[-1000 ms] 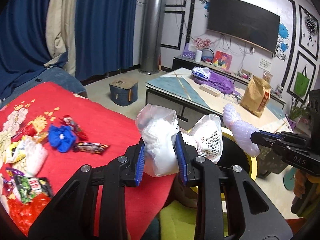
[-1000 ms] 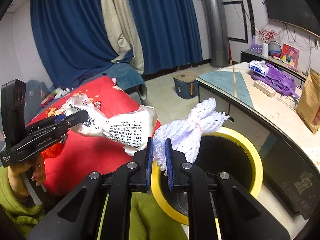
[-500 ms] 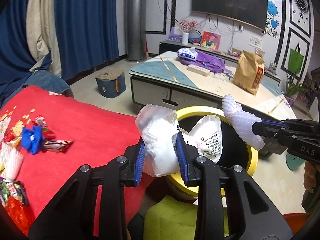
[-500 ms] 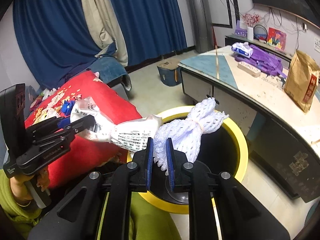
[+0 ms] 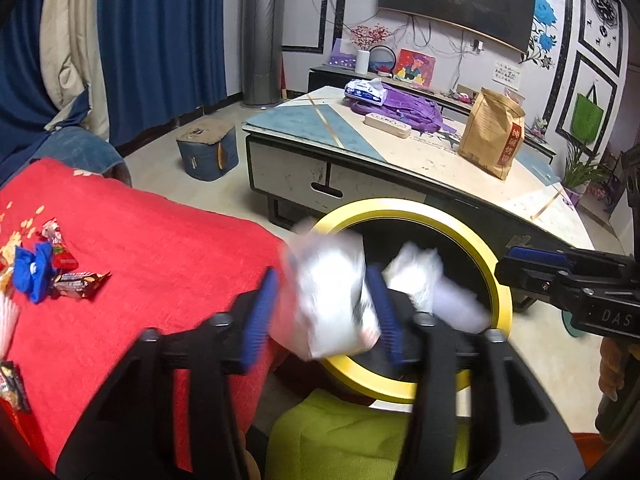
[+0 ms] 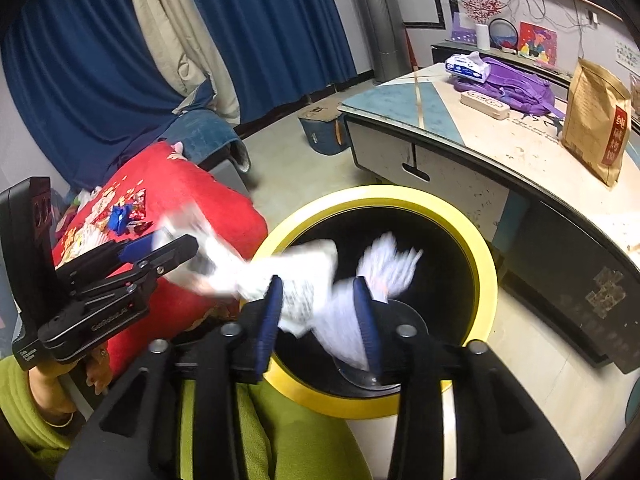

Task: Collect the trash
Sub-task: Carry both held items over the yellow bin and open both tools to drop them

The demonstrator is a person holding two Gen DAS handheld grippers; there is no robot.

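Both bundles have slipped loose: your left hand-held gripper point(image 5: 324, 312) is opening around the plastic bag point(image 5: 332, 300), your right hand-held gripper point(image 6: 318, 316) around the foam net point(image 6: 360, 300), over the yellow-rimmed bin point(image 6: 472, 240). Next, return for wrappers point(image 5: 74, 278).

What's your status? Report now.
Left gripper and right gripper both opening. White plastic bag and foam net, blurred, between the pads above the yellow-rimmed bin. Nothing blocks the bin mouth.
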